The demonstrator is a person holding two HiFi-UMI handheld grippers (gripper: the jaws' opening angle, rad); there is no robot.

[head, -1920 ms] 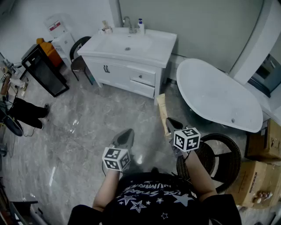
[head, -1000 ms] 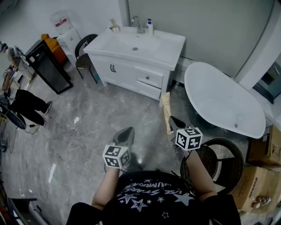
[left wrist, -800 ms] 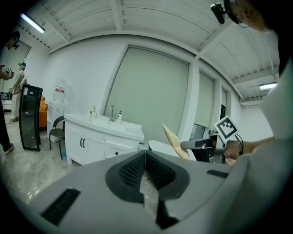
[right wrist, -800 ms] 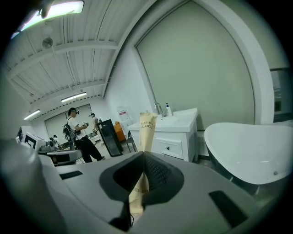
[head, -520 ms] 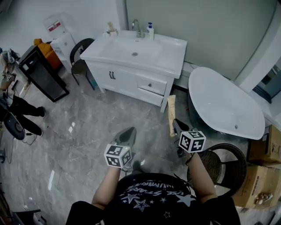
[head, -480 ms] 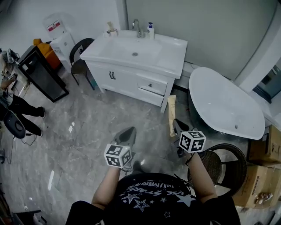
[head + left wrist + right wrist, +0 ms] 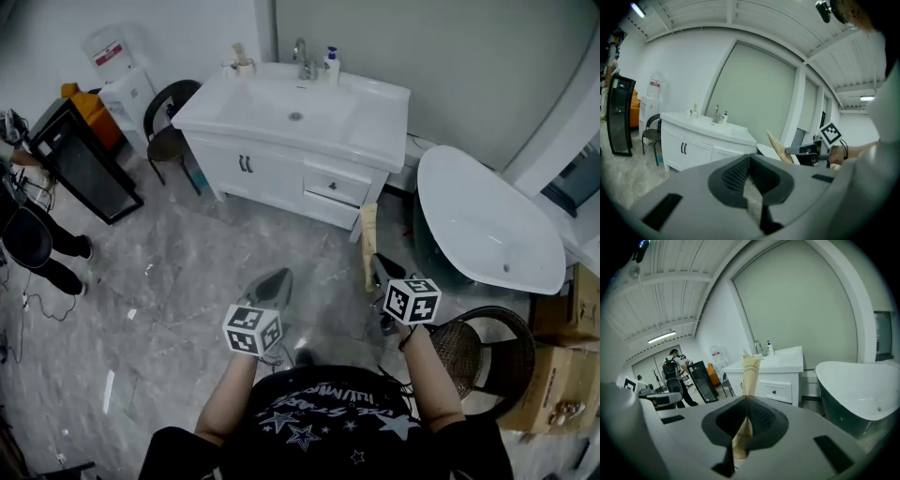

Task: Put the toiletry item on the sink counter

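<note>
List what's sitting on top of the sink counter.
Along the back edge of the sink counter: a cup holding something thin, a faucet and a pump bottle. Nothing covers the top; the cup's contents are too small to tell.

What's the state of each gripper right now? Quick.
Left gripper: shut, nothing between its jaws.
Right gripper: shut on the beige toothbrush pack.

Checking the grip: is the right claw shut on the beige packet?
Shut on it. In the right gripper view the right claw pinches the packet, which sticks up past its tips.
</note>
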